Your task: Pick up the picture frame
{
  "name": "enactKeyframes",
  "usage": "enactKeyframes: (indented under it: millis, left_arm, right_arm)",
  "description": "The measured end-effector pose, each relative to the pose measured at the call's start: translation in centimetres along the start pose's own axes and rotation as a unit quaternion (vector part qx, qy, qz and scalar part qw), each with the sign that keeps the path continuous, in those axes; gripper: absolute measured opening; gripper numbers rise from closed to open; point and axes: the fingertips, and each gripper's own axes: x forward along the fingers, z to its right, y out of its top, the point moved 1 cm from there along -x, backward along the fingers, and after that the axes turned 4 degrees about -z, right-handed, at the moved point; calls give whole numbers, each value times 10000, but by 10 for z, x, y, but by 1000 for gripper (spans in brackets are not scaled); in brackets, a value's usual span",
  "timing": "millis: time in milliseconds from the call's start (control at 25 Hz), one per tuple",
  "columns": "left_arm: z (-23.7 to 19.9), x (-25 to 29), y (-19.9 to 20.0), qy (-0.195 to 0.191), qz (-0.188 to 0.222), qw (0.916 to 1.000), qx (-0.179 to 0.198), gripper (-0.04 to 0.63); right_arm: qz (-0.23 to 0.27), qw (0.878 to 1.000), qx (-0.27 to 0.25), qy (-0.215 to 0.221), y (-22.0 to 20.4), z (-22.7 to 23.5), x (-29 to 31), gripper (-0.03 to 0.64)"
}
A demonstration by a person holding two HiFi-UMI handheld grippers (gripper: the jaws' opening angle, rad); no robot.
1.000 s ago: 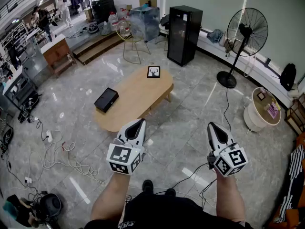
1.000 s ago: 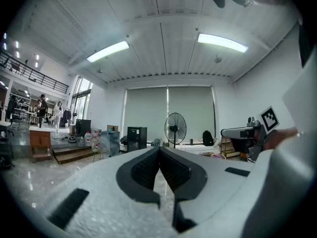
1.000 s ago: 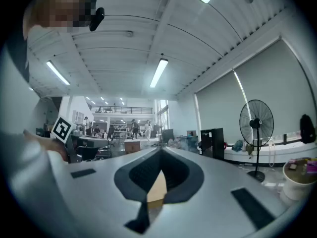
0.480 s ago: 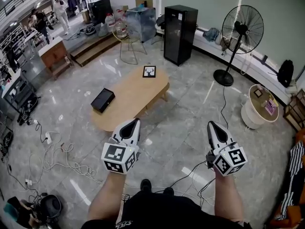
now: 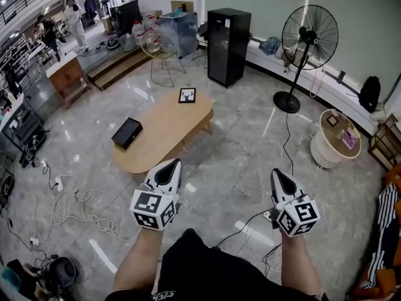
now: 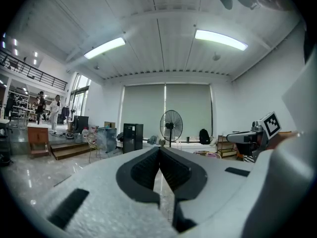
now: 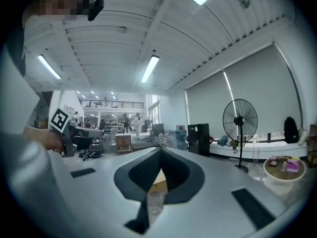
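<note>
The picture frame (image 5: 187,95), black-edged with a white print, lies flat on the far end of the oval wooden table (image 5: 168,128). Both grippers hang over the floor well short of the table, with nothing in them. My left gripper (image 5: 173,162) points toward the table's near end, its jaws closed together. My right gripper (image 5: 276,172) is off to the right over bare tiles, also shut. In the left gripper view my left gripper (image 6: 159,148) shows its tips meeting; in the right gripper view my right gripper (image 7: 161,149) does the same. The frame is in neither gripper view.
A black box (image 5: 126,132) lies on the table's left part. Behind the table are a black cabinet (image 5: 227,46), a wire chair (image 5: 161,61) and a standing fan (image 5: 305,49). A round white side table (image 5: 334,140) is at the right. Cables (image 5: 69,205) trail over the floor at the left.
In the head view the table and frame have drifted to the left and both grippers sit a little lower. Both have stayed shut.
</note>
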Motion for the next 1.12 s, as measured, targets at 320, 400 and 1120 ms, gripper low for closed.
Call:
enactKeyframes:
  millis: [320,400,1120]
  left_arm:
    - [6,27,-7,-36,-58,9999,-87,6]
    - [-3,37,-9,-25,-95,9999,-112,6]
    - [-167,232,-11,-25,-326,9991,-282,6]
  right_arm:
    - [-326,9992,144,179,-29,17,13,6]
    - [-403,9988,139,253,-31,18,27,6]
    - [-1038,9934,1,481,-20,61,268,6]
